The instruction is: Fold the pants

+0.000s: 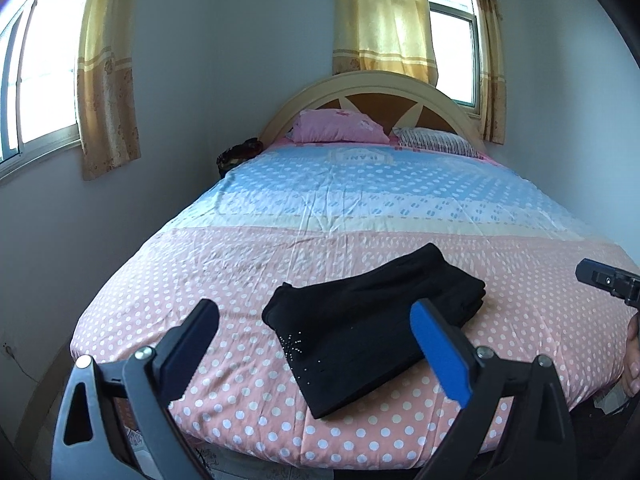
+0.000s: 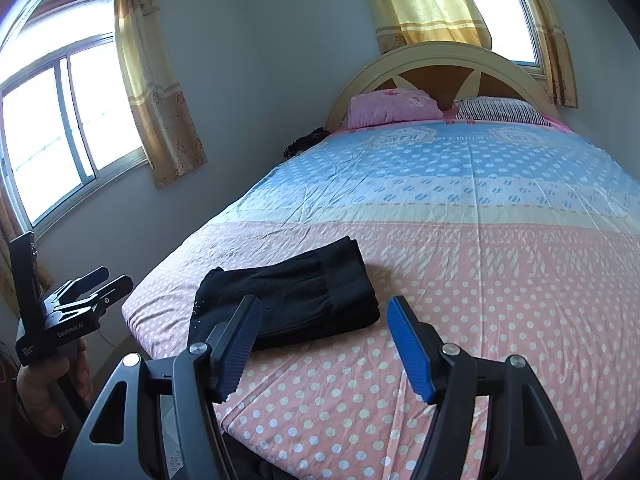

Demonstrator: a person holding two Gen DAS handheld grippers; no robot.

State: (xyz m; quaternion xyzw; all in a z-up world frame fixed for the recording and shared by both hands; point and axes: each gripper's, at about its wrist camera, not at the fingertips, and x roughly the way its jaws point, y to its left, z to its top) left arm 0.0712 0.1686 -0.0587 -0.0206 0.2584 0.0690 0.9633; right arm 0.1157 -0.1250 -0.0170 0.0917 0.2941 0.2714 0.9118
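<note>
Lying folded on the bed (image 1: 240,264), black pants (image 1: 360,320).

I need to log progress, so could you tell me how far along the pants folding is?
Done: the black pants lie folded in a compact stack near the foot of the bed. In hand: nothing; the left gripper and right gripper are both open, above the bed. Left: apparently nothing.

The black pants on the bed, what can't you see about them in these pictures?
- Black pants: left wrist view, near right corner hidden behind the left gripper's blue finger.
- Right wrist view: the near left edge sits behind the right gripper's dark finger.
- Inner layers and underside: hidden by the fabric.
</note>
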